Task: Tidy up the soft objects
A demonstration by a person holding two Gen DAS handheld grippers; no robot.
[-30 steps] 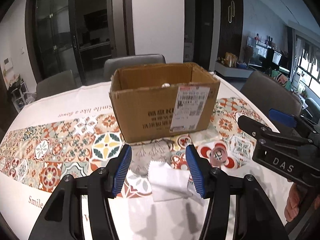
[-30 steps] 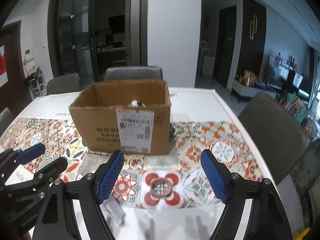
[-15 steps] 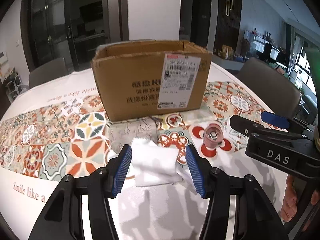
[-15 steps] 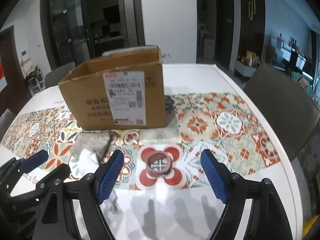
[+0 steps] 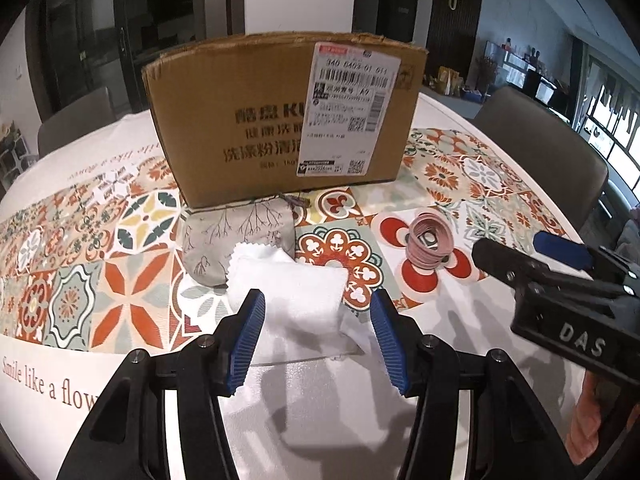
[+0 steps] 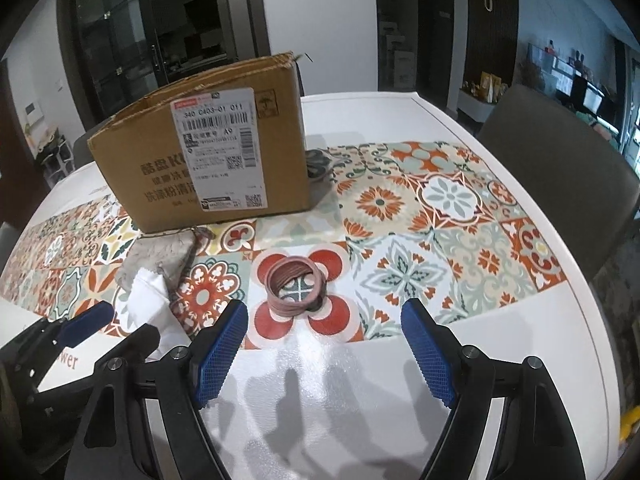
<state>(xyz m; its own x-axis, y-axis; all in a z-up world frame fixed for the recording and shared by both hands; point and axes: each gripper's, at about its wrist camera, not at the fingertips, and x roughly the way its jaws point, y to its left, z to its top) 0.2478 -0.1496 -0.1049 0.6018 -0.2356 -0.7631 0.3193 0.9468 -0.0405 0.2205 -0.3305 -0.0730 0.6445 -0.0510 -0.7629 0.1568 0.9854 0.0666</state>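
A cardboard box [image 5: 280,120] stands on the tiled surface [image 5: 132,308], its inside hidden from both views. The left tongs [image 5: 316,340] are closing, their blue pads on either side of a white cloth [image 5: 296,300] that lies on the surface just in front of a grey printed pouch [image 5: 240,232], not yet pressing it. The right tongs [image 6: 324,356] stand wide apart and empty, just short of a coil of pink bands [image 6: 296,284].

You have a white folded cloth [image 5: 296,300] lying flat, overlapping a grey branch-print fabric pouch [image 5: 232,236] at its 11 o'clock; a pink coiled band [image 6: 296,284] sits at 3 o'clock.
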